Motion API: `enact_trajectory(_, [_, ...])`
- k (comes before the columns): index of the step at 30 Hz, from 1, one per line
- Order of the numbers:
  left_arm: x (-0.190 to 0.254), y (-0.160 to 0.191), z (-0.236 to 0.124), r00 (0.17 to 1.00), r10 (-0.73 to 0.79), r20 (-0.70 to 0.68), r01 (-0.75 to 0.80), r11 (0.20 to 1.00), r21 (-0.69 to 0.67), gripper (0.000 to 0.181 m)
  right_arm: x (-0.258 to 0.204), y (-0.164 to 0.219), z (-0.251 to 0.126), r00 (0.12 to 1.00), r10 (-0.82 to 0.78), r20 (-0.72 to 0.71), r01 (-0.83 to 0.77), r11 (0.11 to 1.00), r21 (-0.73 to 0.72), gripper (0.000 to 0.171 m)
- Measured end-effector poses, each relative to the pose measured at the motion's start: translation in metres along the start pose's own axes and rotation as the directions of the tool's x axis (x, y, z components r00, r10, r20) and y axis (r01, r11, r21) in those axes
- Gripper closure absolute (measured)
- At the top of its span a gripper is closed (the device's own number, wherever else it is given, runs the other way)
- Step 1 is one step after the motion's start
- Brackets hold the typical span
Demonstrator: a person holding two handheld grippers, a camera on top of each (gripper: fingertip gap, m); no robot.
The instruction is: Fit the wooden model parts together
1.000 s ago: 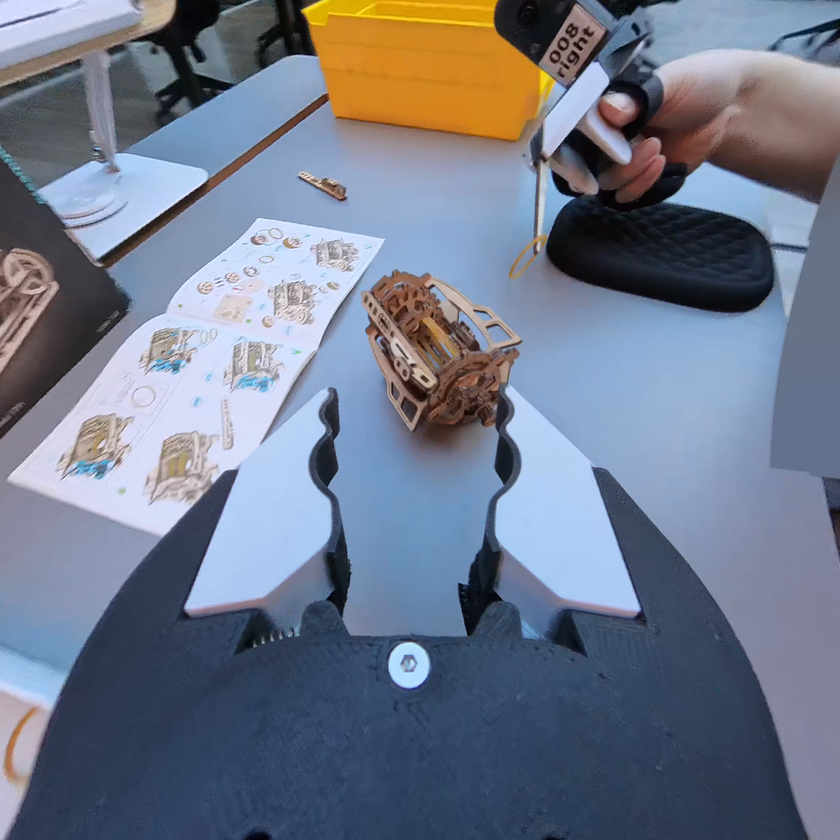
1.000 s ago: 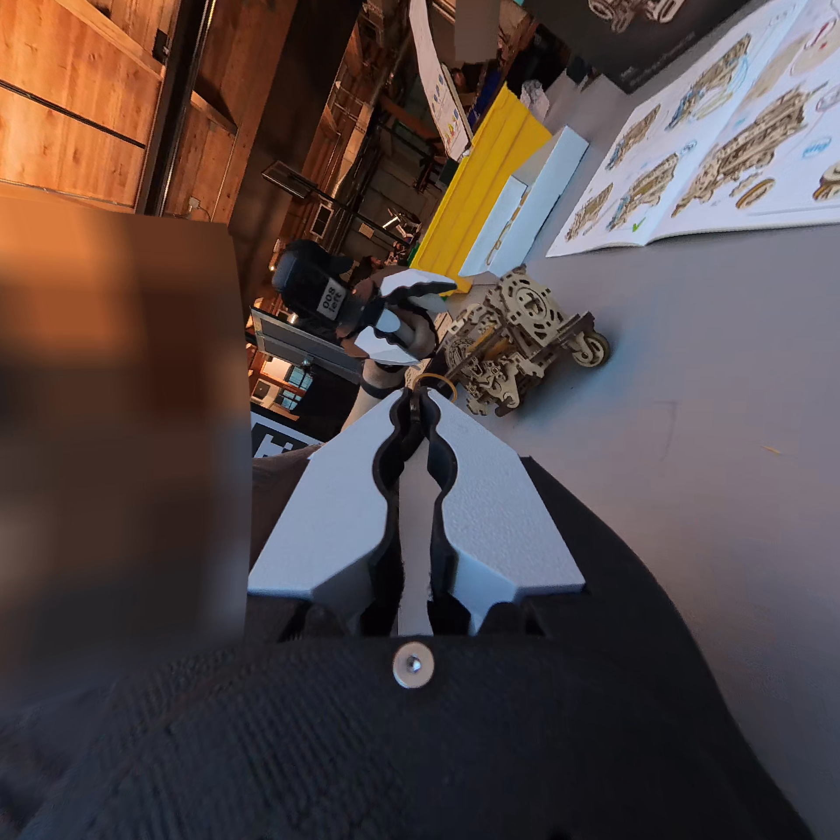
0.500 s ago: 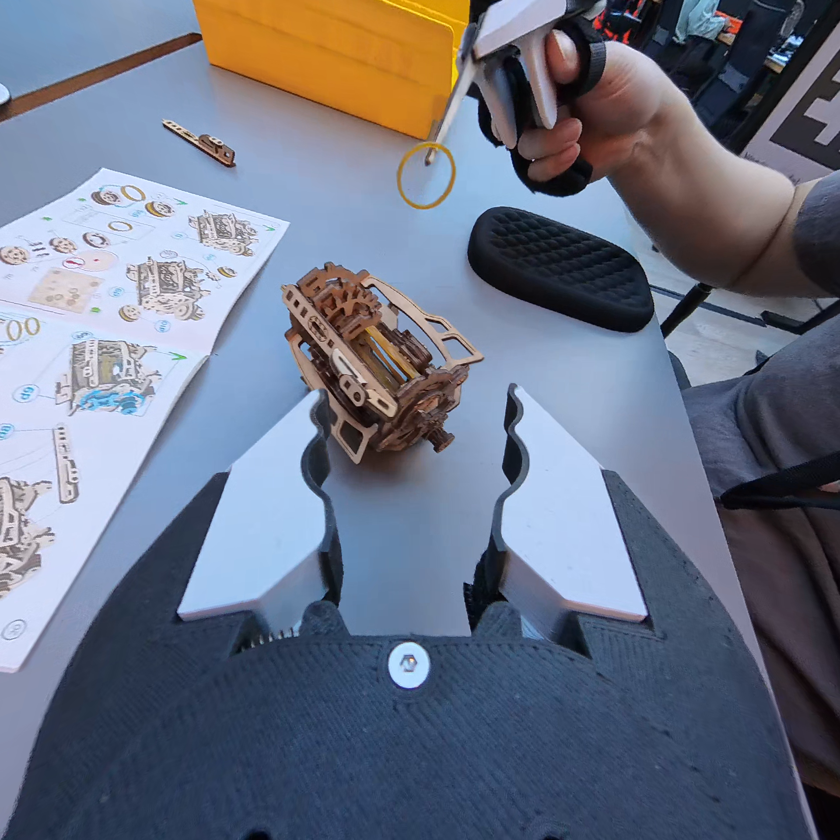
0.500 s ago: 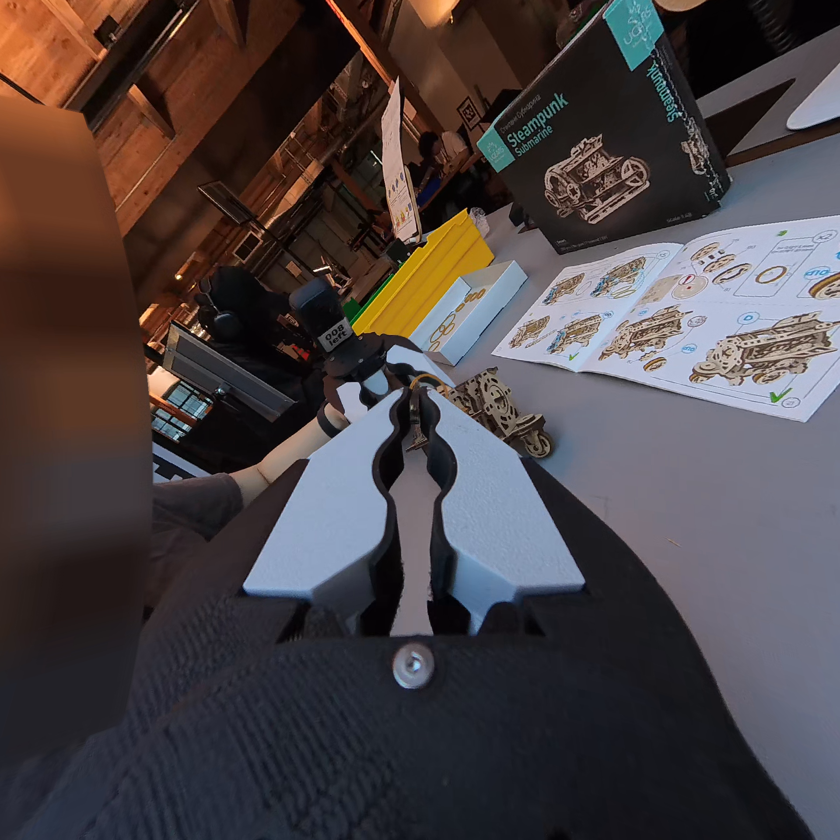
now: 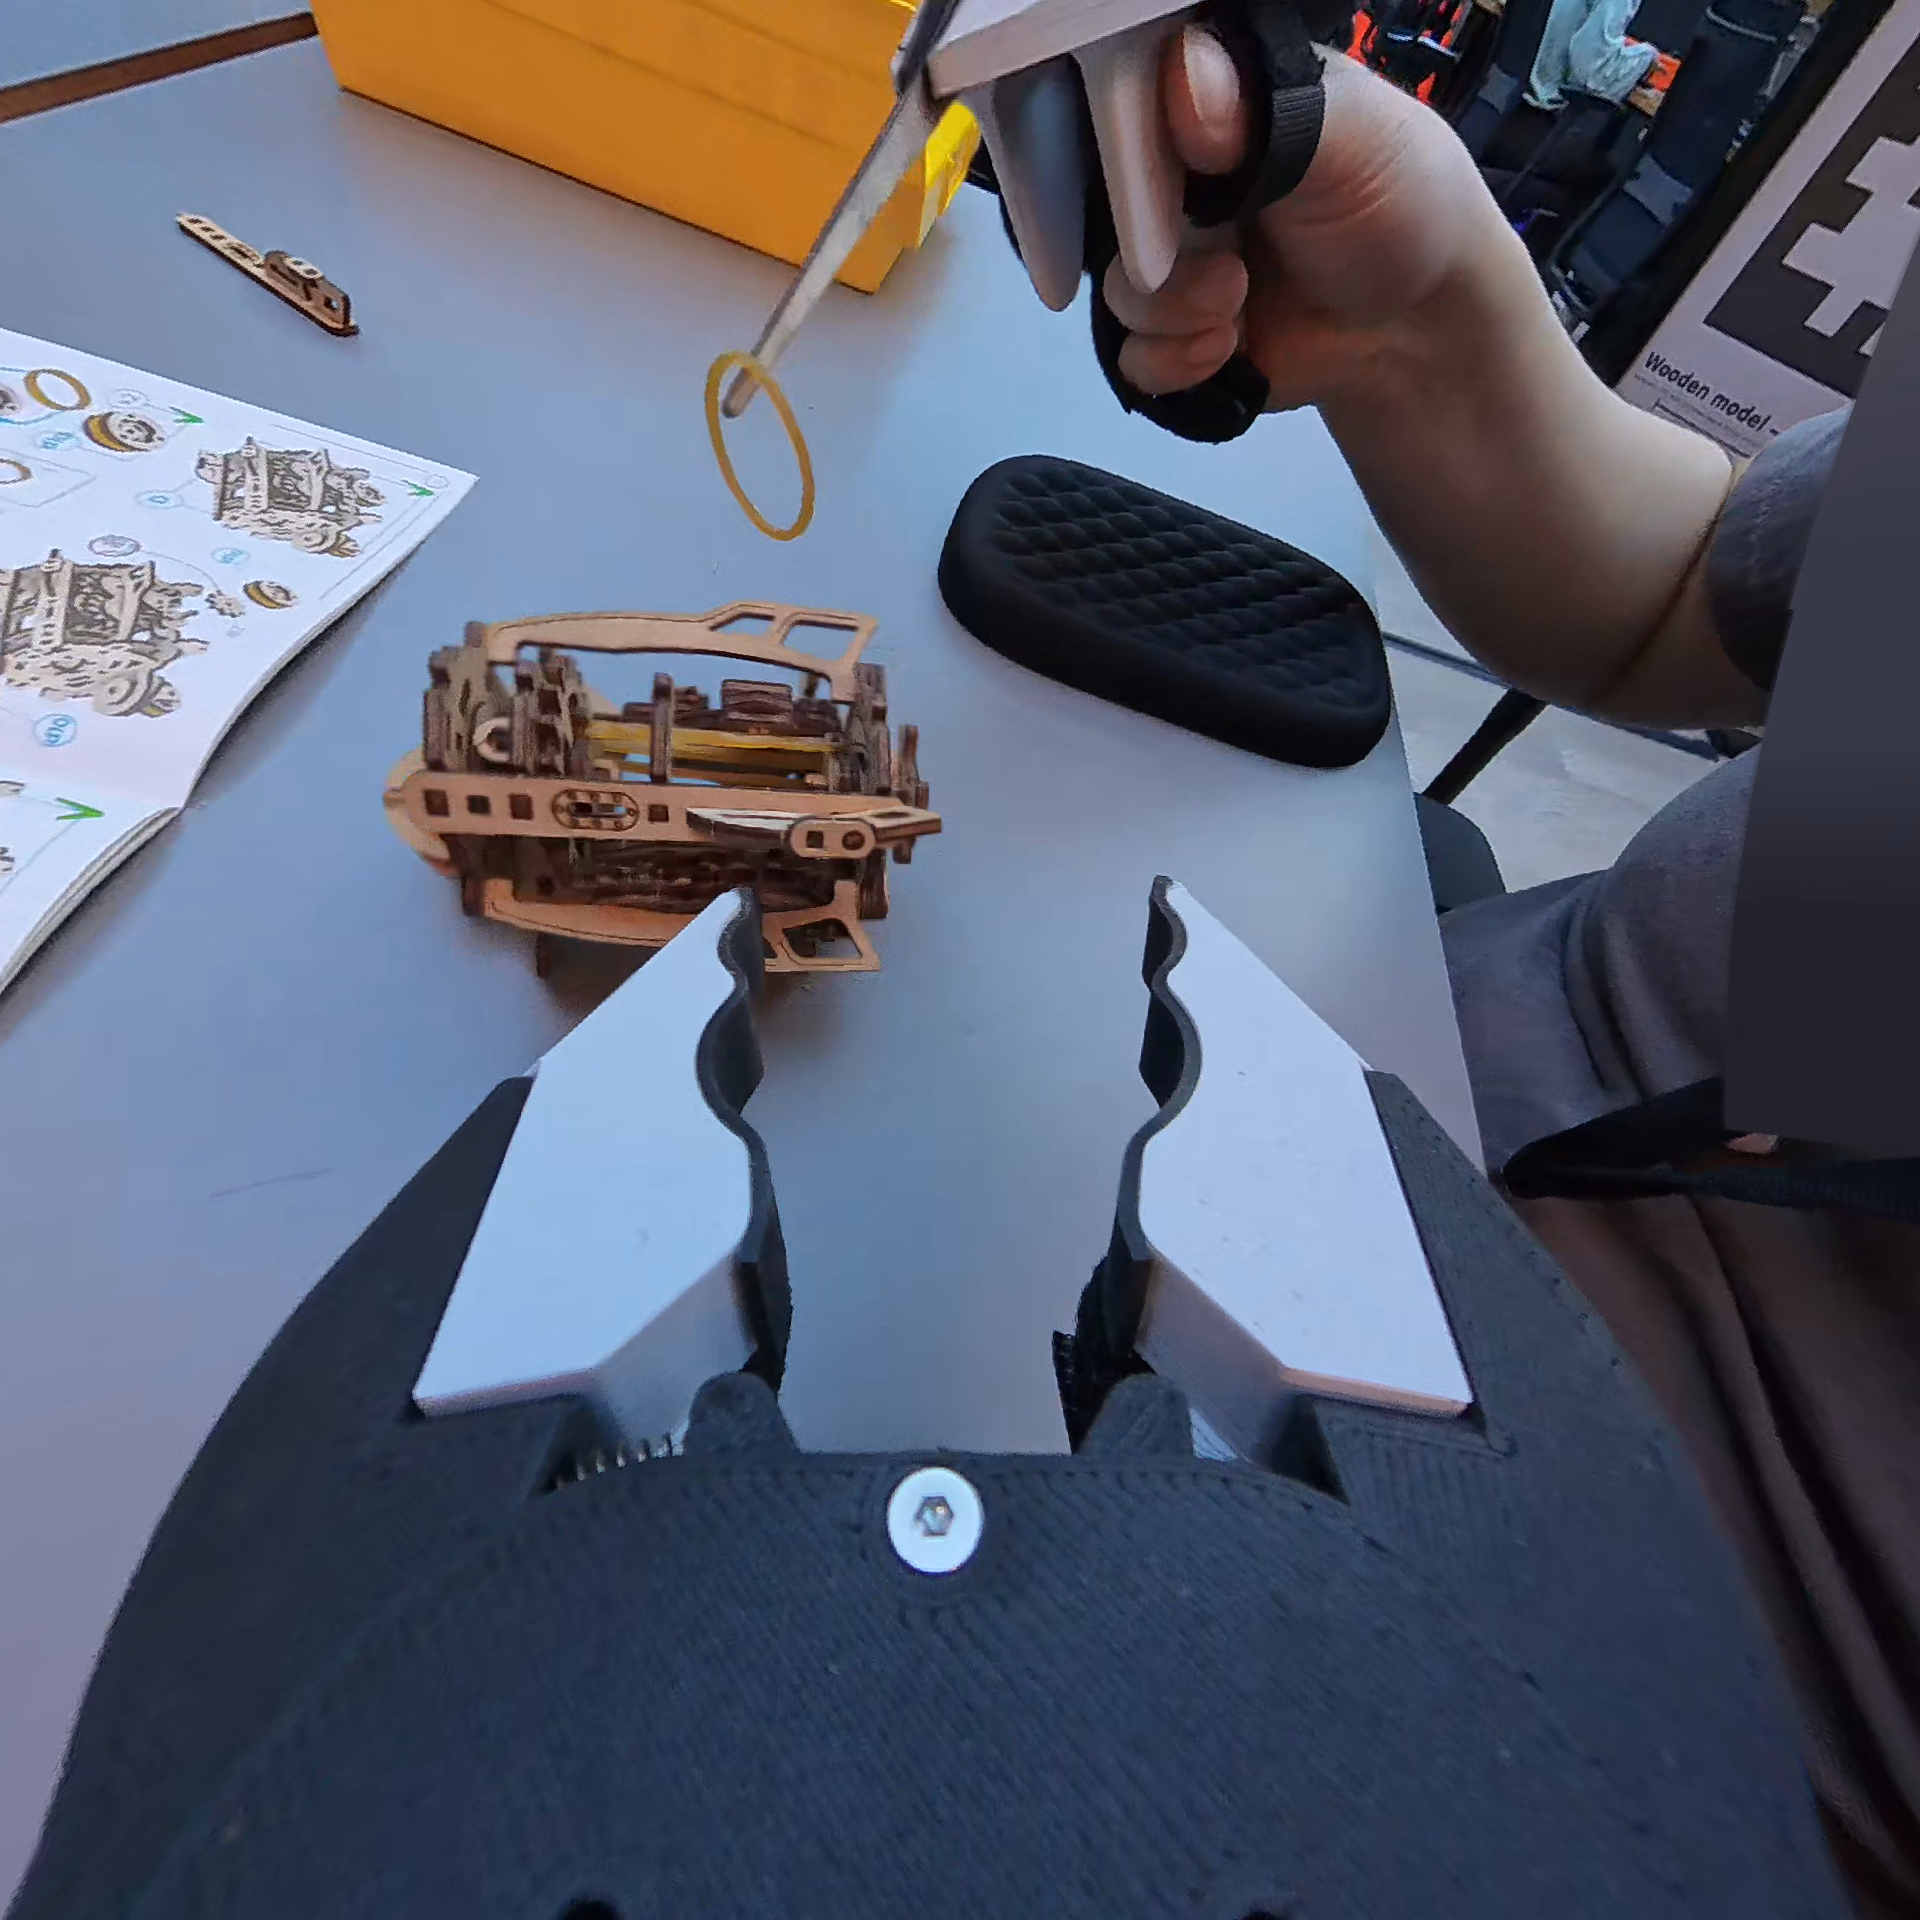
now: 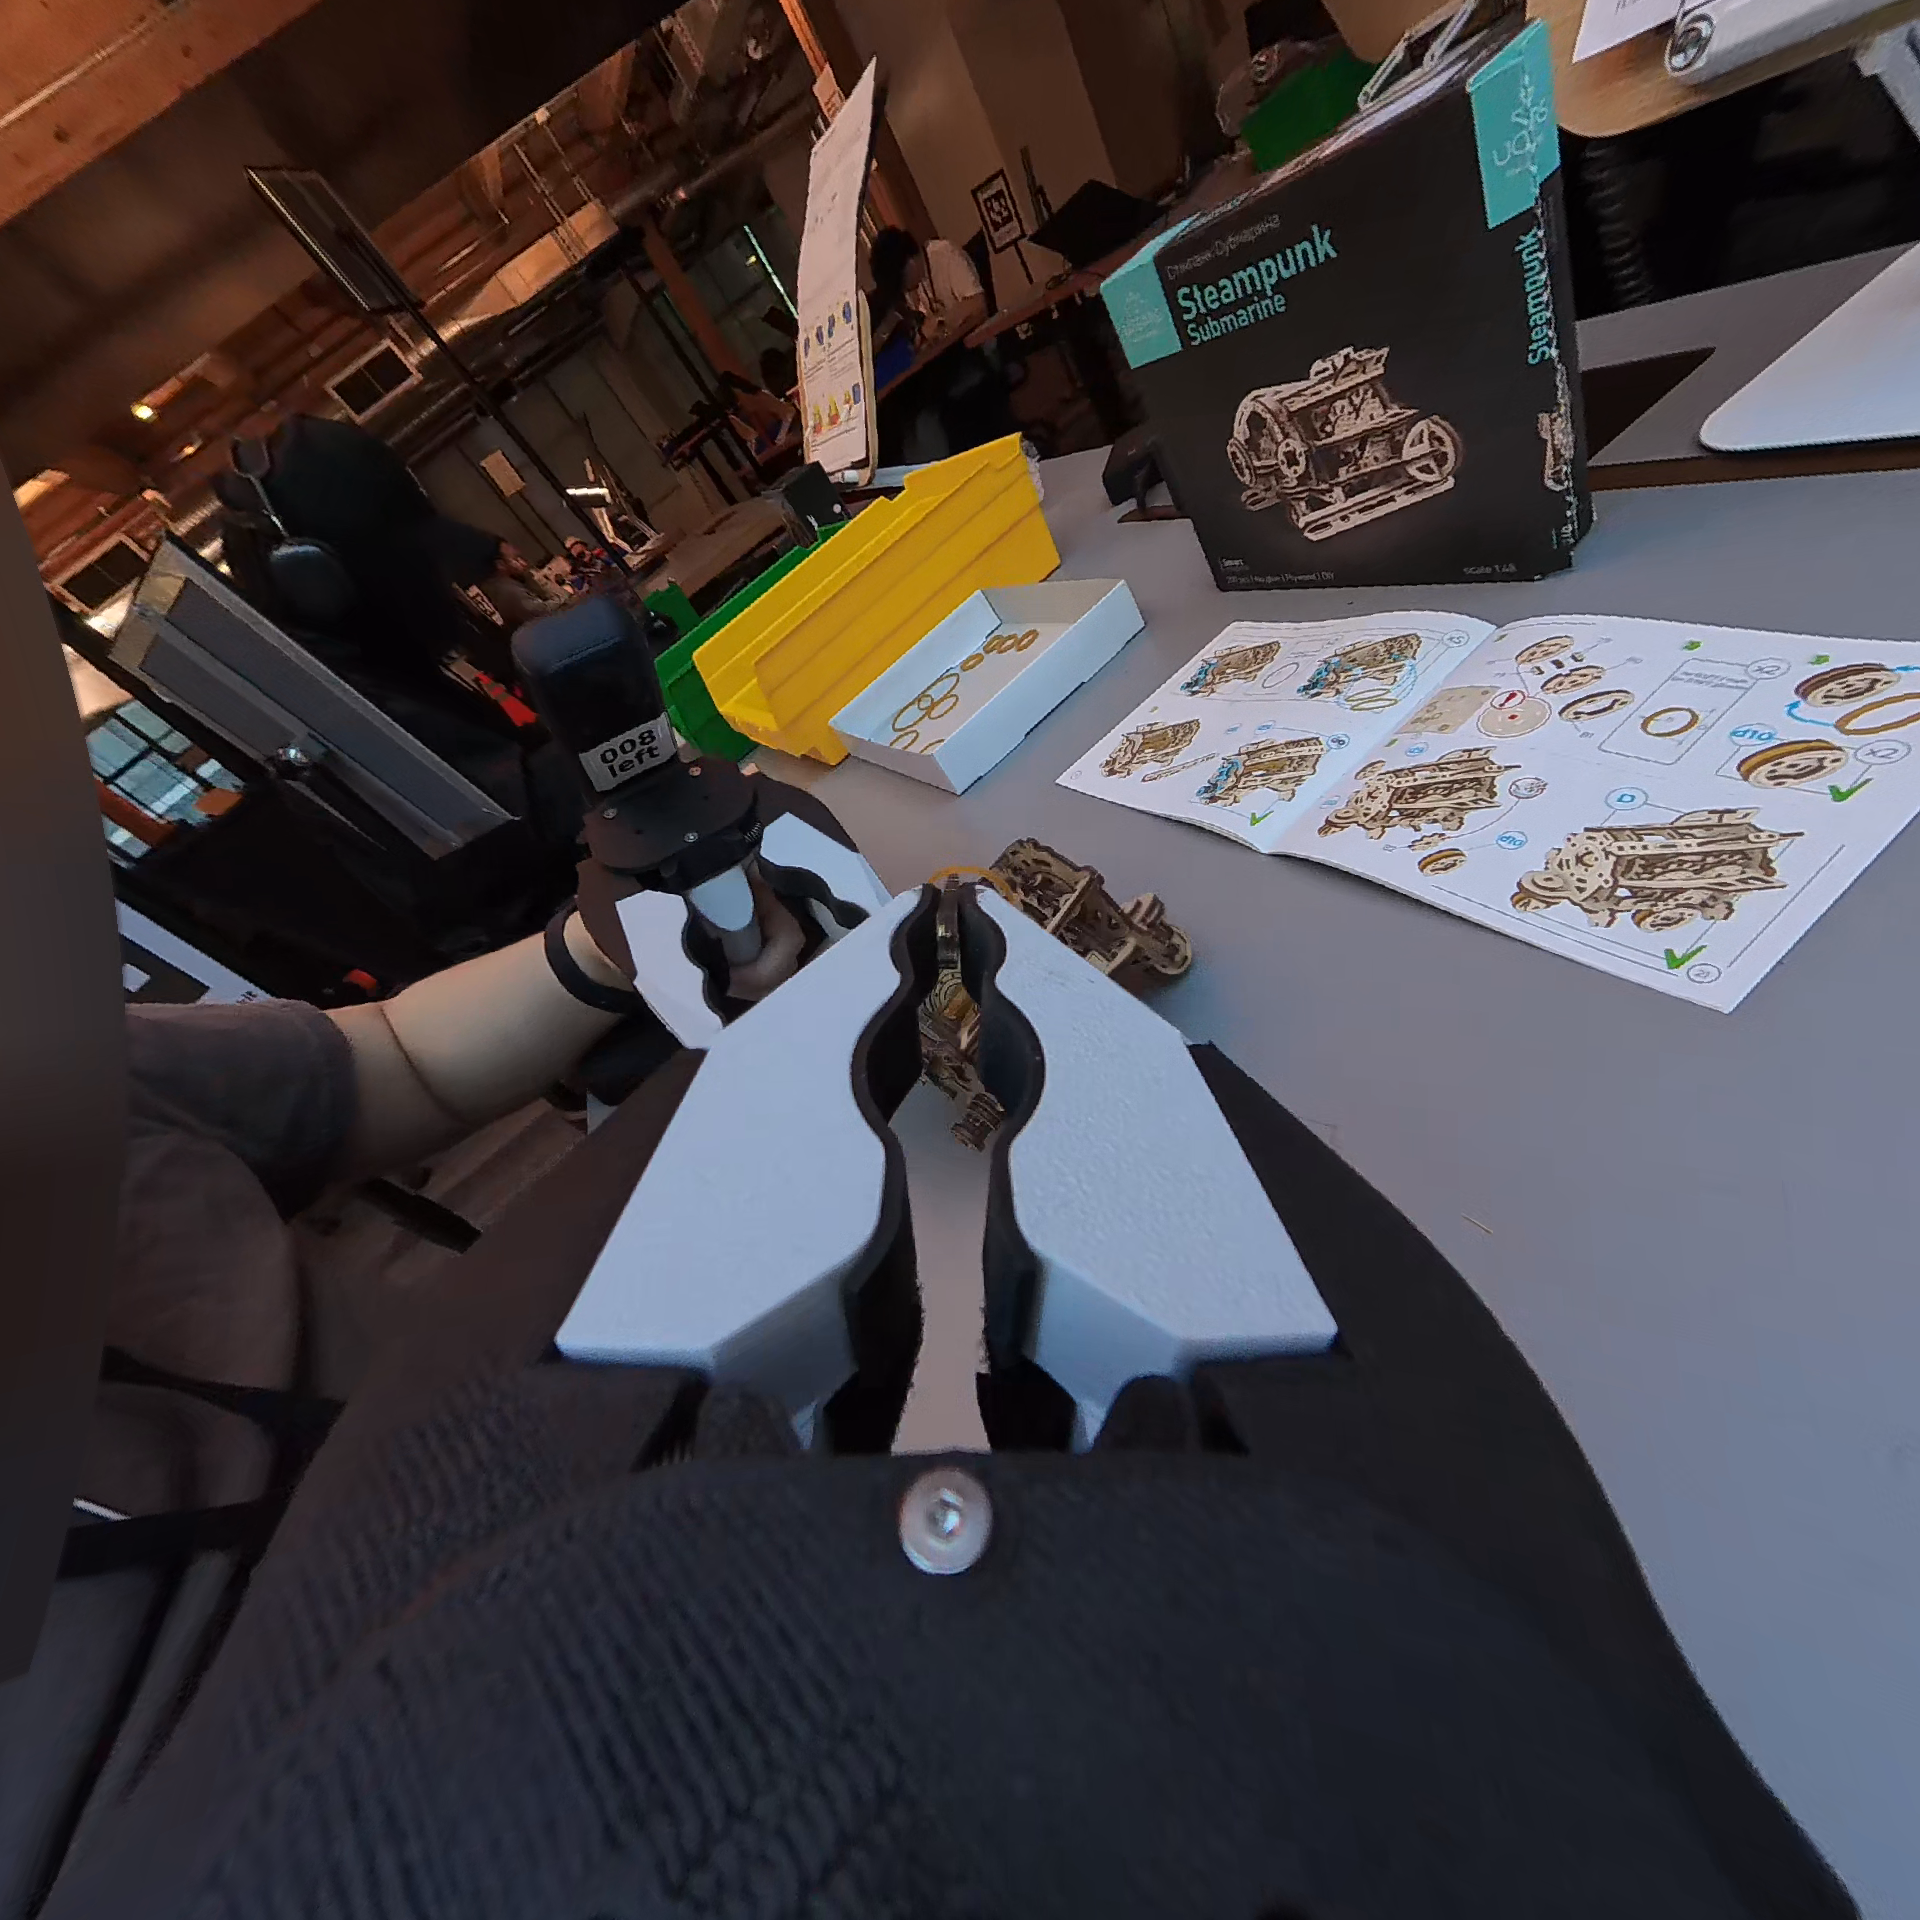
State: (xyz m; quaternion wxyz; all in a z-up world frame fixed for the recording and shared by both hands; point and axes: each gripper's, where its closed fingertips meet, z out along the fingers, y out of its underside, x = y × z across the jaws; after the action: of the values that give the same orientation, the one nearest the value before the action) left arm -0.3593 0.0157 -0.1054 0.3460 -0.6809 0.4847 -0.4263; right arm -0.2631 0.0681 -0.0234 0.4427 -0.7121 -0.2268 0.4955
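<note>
In the left wrist view, the left gripper (image 5: 945,914) hovers with its jaws spread apart and empty, its left fingertip just in front of the wooden model (image 5: 665,779) on the grey table (image 5: 312,1091). Beyond the model, the right gripper (image 5: 743,395) dangles a yellow rubber band (image 5: 758,447); a black padded rest (image 5: 1164,603) lies right of the model.

In the right wrist view, the right gripper (image 6: 951,904) is pinched together on the rubber band (image 6: 961,875). The model (image 6: 1091,914) sits just past its tips, the instruction booklet (image 6: 1507,779) beyond it to the right.
</note>
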Motion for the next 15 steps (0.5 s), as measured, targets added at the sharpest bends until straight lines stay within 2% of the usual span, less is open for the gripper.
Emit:
enact_trajectory(7, [0.012, -0.001, 0.01, 1.0, 0.008, -0.021, -0.008, 1.0, 0.016, 0.112, -0.008, 0.006, -0.002, 0.989, -0.132, -0.068, 0.131, 0.991, -0.021, 0.17])
enact_trajectory(10, [0.014, -0.006, -0.002, 0.999, 0.022, -0.027, -0.02, 0.998, 0.066, 0.116, -0.011, 0.012, 0.002, 0.98, -0.175, -0.091, 0.172, 0.984, -0.041, 0.17])
enact_trajectory(15, [-0.012, -0.018, -0.028, 0.996, 0.055, 0.069, -0.061, 0.994, 0.095, 0.118, -0.013, 0.02, 0.009, 0.969, -0.219, -0.115, 0.213, 0.975, -0.065, 0.17])
